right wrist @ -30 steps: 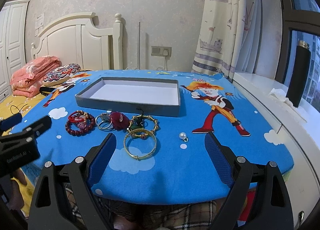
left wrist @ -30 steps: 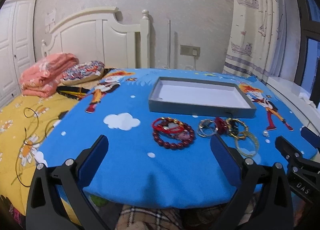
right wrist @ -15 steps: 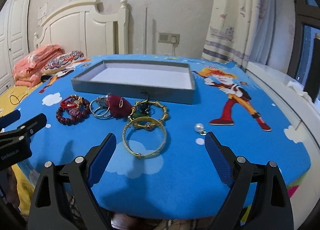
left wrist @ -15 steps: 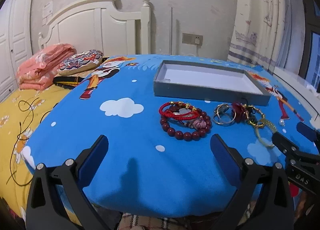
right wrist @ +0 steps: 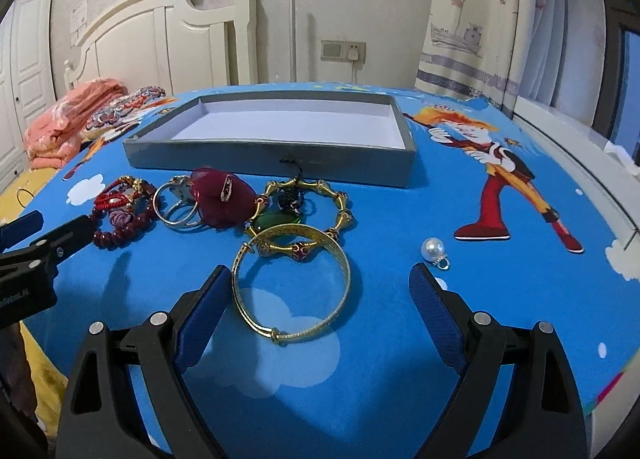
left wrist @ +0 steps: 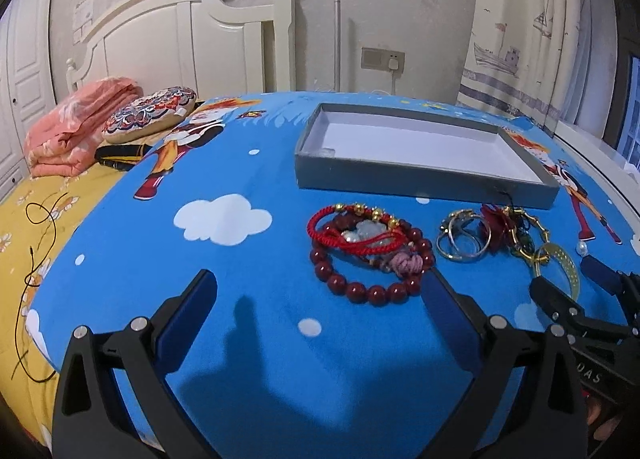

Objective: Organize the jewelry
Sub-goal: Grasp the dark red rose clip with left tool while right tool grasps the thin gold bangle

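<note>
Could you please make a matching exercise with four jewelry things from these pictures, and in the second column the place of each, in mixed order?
Things:
1. red bead bracelet
2. plain gold bangle
3. pearl
4. grey tray

Places:
A. alone on the cloth, right of the pile
B. behind all the jewelry, nothing inside
C. left end of the pile
D. between the open right gripper's fingers

Pairs: 1-C, 2-D, 3-A, 4-B

Grey tray with white floor, gold bangle, dark red bead bracelet, white pearl, blue cartoon-print cloth
</note>
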`<state>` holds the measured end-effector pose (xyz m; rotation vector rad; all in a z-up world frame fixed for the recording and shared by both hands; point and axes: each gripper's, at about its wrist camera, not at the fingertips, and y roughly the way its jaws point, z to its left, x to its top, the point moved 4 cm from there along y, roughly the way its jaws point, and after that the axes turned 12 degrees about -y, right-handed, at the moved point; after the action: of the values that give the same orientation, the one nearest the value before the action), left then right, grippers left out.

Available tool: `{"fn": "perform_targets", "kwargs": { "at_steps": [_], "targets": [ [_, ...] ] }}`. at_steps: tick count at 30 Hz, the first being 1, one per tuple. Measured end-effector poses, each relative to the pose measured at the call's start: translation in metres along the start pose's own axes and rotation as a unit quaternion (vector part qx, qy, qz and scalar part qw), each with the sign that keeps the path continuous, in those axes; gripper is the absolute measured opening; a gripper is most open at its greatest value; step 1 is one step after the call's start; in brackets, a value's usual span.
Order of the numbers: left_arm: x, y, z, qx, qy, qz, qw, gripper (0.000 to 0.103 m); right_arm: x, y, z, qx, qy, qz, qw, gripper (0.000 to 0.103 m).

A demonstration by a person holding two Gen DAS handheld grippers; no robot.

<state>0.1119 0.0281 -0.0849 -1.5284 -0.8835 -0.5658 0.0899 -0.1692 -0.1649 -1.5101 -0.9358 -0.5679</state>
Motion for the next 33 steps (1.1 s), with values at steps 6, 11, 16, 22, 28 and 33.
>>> {"fn": "perform_targets", "kwargs": {
  "at_steps": [6, 11, 16, 22, 28, 33],
  "targets": [
    [0.000, 0.005, -0.018, -0.017, 0.002, 0.009, 0.9998, 0.098, 0.001, -0.005, 0.009, 0.012, -0.028, -0.017, 0.999, 0.055],
    [0.003, 0.004, -0.049, -0.034, 0.032, -0.004, 0.9989, 0.098, -0.003, -0.016, -0.003, 0.006, -0.018, -0.034, 0.999, 0.055],
    [0.004, 0.008, -0.078, -0.045, 0.048, -0.008, 0.9978, 0.098, -0.005, -0.024, -0.020, -0.008, -0.004, -0.041, 0.999, 0.055],
    [0.000, 0.009, -0.102, -0.041, 0.066, -0.023, 0.9967, 0.096, -0.011, -0.027, -0.039, -0.017, 0.017, -0.040, 0.999, 0.055],
    [0.001, 0.018, -0.104, -0.029, 0.045, 0.003, 0.9986, 0.092, -0.014, -0.027, -0.045, -0.017, 0.027, -0.041, 0.999, 0.055],
    [0.006, 0.021, -0.113, -0.030, 0.042, 0.003, 0.9987, 0.081, -0.016, -0.029, -0.048, -0.014, 0.032, -0.044, 0.998, 0.055]
  ]
}}
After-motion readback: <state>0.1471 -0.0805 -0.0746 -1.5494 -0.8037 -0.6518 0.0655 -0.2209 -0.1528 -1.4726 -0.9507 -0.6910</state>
